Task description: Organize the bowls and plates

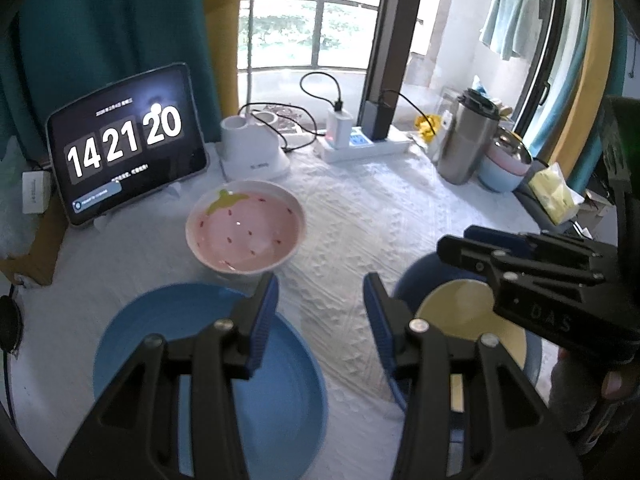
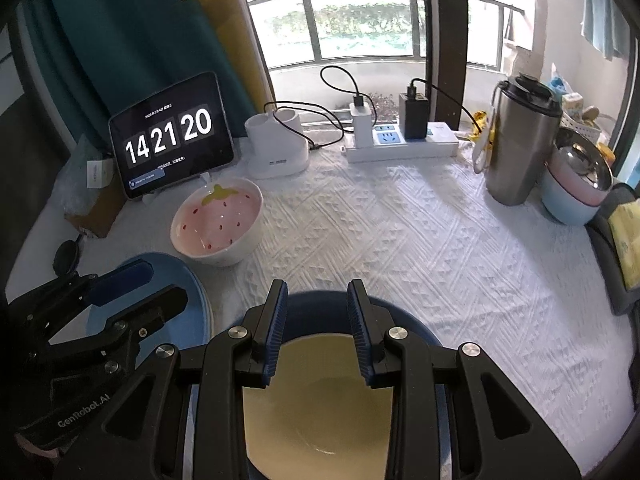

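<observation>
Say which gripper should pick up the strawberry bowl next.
Left, probably. The left gripper hangs open over the light blue plate, just short of the strawberry bowl. The right gripper sits farther off, above the yellow-lined bowl.

You have one strawberry bowl (image 2: 218,224), one blue plate (image 1: 208,376), one dark-blue bowl (image 2: 320,392), one steel tumbler (image 2: 520,140), and two stacked pastel bowls (image 2: 576,196).

Bright window (image 1: 312,28) backlight, glare; fisheye edges dark.
</observation>
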